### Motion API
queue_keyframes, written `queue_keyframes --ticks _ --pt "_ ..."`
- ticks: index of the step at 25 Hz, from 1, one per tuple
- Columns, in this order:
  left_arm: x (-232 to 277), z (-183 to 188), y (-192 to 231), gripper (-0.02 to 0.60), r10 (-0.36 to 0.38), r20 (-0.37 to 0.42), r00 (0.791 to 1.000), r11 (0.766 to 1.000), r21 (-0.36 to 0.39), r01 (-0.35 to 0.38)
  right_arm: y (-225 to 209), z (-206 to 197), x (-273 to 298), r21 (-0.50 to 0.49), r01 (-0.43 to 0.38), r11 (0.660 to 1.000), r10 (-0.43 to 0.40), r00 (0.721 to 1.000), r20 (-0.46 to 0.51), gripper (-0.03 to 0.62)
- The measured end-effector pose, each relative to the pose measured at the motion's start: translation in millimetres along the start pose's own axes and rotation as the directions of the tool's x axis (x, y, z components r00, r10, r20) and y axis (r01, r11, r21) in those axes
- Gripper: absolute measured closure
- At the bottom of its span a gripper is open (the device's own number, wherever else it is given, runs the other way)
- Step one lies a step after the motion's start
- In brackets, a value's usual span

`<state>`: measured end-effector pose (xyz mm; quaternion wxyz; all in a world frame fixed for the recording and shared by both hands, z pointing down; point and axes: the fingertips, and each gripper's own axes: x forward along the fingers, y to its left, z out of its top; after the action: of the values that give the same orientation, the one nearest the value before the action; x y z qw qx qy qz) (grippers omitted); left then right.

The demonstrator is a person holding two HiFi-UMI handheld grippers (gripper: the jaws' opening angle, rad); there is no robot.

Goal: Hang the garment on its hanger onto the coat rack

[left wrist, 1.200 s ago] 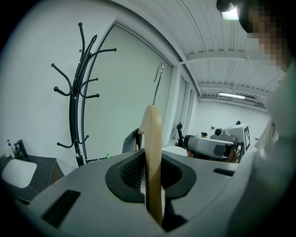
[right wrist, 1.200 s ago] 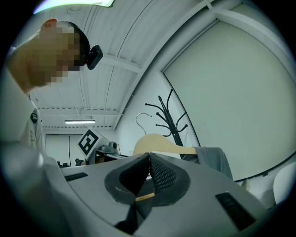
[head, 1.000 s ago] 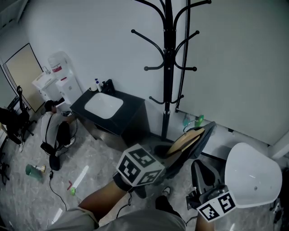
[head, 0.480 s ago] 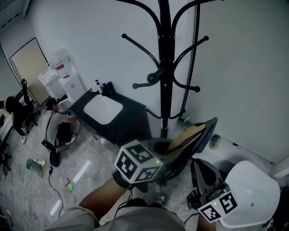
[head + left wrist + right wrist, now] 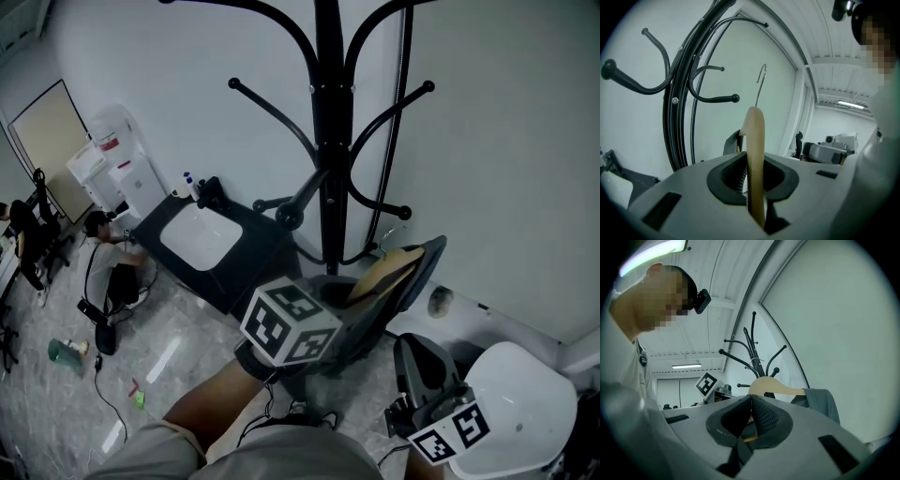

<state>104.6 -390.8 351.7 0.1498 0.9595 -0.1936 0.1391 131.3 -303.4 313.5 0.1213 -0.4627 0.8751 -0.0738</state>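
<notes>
Pinched between the jaws of the left gripper [image 5: 755, 165] is the pale wooden hanger [image 5: 753, 136], which stands edge-on to the left gripper view's camera. Its thin silver wire hook [image 5: 761, 84] points up, free in the air. The hook lies right of the tall black metal coat rack [image 5: 677, 117], apart from its curved arms and caught on none of them.

A dark grey garment [image 5: 420, 267] drapes over the hanger's far right end. From the head view it is just right of the rack's pole and lower than its knobbed arms.

The right gripper [image 5: 750, 401] has its jaws pressed together and sits at the near right, apart from the hanger, beside a white rounded chair shell [image 5: 520, 394]. A black cabinet with a white top panel [image 5: 202, 234] stands left of the rack.
</notes>
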Motion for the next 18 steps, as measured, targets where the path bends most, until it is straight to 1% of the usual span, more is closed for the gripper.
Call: queue_keyframes --ticks 5,11,14,18 --pt "19 9 23 0.535 -0.021 -0.007 1.000 1.000 -0.015 0.021 -13 4 13 -0.010 0.037 0.999 -0.036 0.999 0.009 0.579" --pt "41 3 47 0.537 -0.035 -0.017 0.999 0.998 -0.049 0.034 -27 2 23 -0.012 0.073 0.997 -0.073 0.997 0.003 0.578" --pt "46 0 57 0.535 -0.021 -0.034 0.999 0.998 -0.066 0.018 -35 -1 27 -0.008 0.086 0.996 -0.086 0.996 -0.005 0.577" --pt "52 -6 67 0.535 -0.019 -0.040 0.999 0.996 -0.083 0.016 -43 -5 35 -0.001 0.092 0.996 -0.092 0.996 -0.014 0.578"
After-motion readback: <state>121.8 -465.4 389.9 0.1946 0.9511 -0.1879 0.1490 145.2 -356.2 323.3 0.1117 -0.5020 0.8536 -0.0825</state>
